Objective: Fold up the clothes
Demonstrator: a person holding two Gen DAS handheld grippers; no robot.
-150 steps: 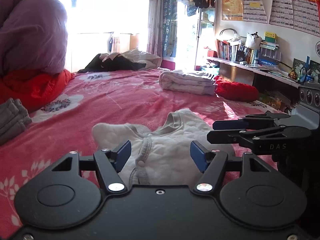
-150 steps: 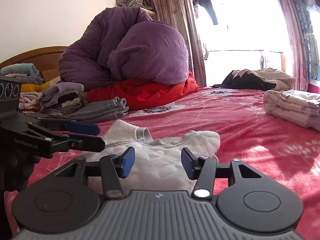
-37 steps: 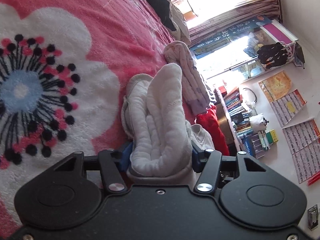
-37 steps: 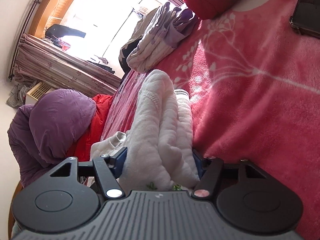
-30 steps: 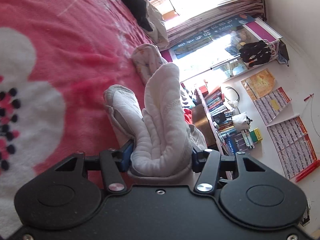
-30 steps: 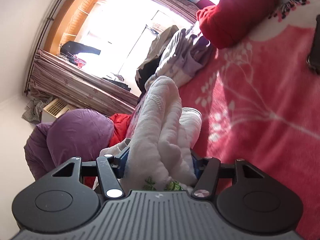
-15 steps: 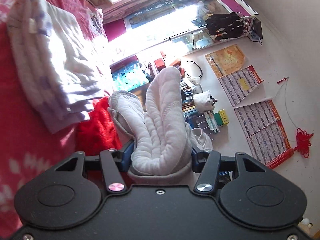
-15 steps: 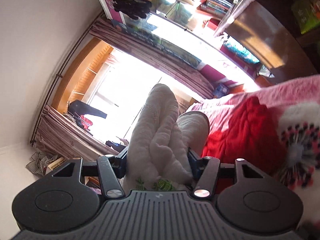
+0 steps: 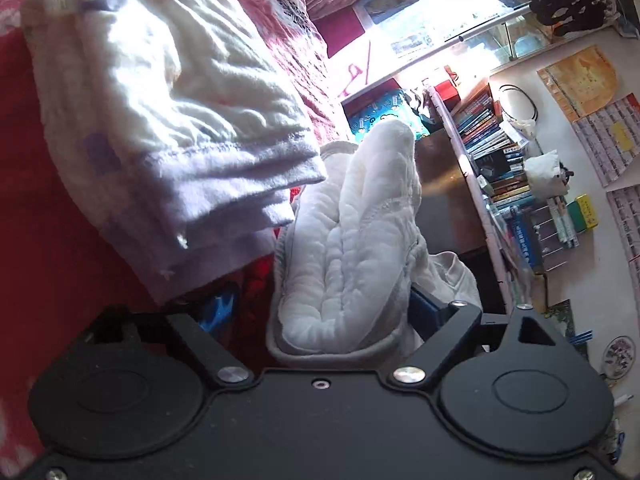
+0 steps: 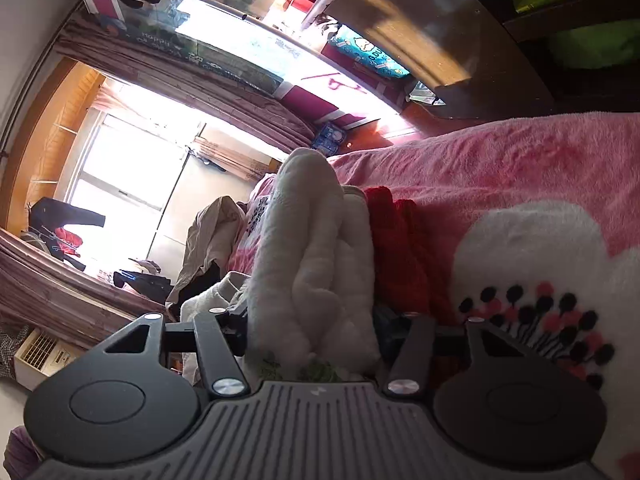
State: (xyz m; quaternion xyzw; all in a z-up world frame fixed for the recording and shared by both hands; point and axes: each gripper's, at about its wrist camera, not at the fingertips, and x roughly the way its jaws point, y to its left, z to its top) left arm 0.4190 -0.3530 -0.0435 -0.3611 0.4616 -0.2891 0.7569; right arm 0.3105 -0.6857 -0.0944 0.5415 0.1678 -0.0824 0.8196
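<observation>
From the left wrist, the left gripper has its jaws opening around a folded white garment, a thick bundle of soft quilted cotton with stitched ribs running lengthwise, a grey-trimmed edge nearest the camera and a rounded folded end pointing away. The bundle sits between the fingers – a gap shows between it and the blue pad on the left, while on the right the cloth lies just against the other blue pad. Just beside it, up and to the left, lies a folded pile of white-and-lilac cloth on the pink floral blanket, with a red item under the pile's near edge. A shelf of books runs along the wall to the right

From the right wrist, the right gripper also has its jaws opening with the same garment between them – here fleecy and cream-white, rolled into several plump layers, with a small green print at the near end. The left finger touches the cloth; whether the right pad does I cannot tell. The bundle lies over the red item on the blanket, beside its big white flower
</observation>
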